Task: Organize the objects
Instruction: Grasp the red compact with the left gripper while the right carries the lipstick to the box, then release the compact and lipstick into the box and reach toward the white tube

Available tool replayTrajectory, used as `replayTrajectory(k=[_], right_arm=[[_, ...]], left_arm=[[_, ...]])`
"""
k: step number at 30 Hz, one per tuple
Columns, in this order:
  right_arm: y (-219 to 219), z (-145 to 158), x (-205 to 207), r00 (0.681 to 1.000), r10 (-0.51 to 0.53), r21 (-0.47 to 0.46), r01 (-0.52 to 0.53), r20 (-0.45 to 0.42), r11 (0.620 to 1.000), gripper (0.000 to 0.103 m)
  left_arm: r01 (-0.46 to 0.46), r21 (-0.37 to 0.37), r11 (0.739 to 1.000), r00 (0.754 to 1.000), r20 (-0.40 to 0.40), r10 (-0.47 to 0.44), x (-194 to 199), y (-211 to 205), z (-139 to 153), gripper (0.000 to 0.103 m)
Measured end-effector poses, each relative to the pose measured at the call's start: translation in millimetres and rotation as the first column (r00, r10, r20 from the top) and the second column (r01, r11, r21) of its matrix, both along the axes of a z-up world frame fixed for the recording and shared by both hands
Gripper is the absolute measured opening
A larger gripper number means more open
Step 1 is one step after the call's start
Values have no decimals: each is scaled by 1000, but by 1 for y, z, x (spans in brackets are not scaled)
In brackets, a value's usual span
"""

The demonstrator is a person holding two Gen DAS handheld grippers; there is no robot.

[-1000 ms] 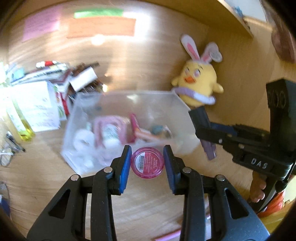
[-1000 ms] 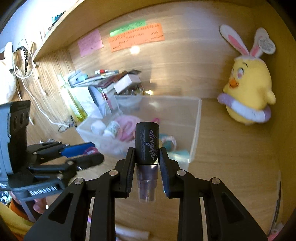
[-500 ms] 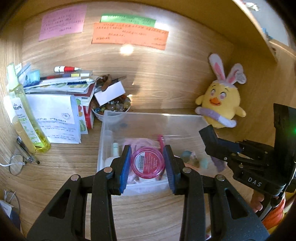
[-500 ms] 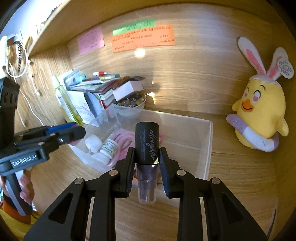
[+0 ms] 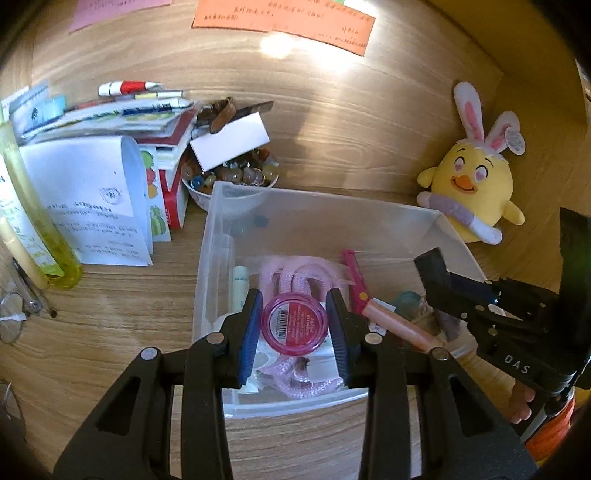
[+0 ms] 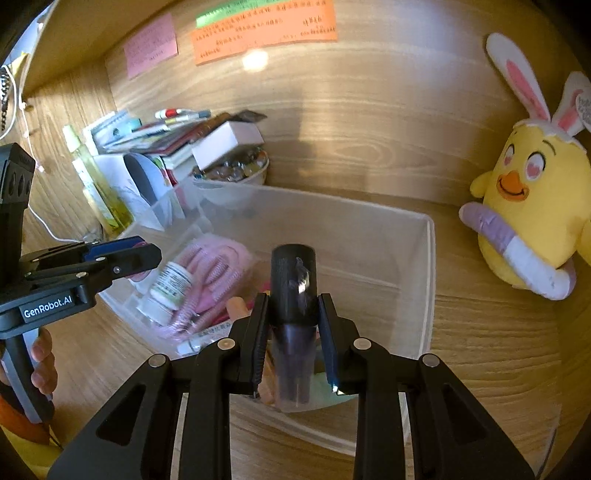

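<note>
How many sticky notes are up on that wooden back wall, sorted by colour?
Seen from the right wrist camera:
Pink sticky note: 1
Green sticky note: 1
Orange sticky note: 1
Total: 3

The clear bin's right half lies free; pink cord crowds its left.

Light wooden desk top, clear plastic bin at centre, yellow plush chick right, yellow-green bottle far left
</note>
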State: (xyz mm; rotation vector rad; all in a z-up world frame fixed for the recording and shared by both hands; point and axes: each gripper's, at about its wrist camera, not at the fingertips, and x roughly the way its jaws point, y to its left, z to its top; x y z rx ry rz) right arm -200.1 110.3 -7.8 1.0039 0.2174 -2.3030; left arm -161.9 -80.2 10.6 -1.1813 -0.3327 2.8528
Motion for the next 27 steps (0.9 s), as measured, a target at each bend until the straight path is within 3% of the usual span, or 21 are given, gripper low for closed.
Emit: replayTrajectory(k=[6, 8, 10, 12, 15, 20, 22, 27], right_arm=[[-2, -2, 0, 1000, -3, 18, 3, -3, 1000, 24], [-1, 0, 1, 1000, -4, 18, 4, -4, 1000, 26], [2, 3, 3, 1000, -7, 14, 7, -11, 1000, 34], [5, 8, 8, 1000, -14, 6, 14, -27, 1000, 44], [11, 14, 16, 999, -17, -6, 17, -45, 1000, 51], [24, 22, 33, 998, -19, -21, 18, -58, 1000, 53], [31, 24, 42, 998, -19, -25, 17, -62, 1000, 55], [49, 24, 65, 998, -19, -30, 17, -68, 999, 60]], left_arm=[[4, -12, 1000, 1000, -4, -4, 0, 3, 1, 36], [4, -7, 1000, 1000, -7, -4, 2, 3, 2, 41], [-1, -9, 1000, 1000, -18, 1, 6, 3, 5, 51], [-3, -21, 1000, 999, -34, 3, 11, 5, 8, 56], [1, -41, 999, 999, -53, -3, 20, 10, 14, 63], [16, -65, 998, 998, -61, -20, 38, 22, 16, 76], [15, -85, 996, 998, -62, -21, 48, 29, 14, 87], [41, -108, 993, 998, -38, -46, 72, 44, 3, 90]])
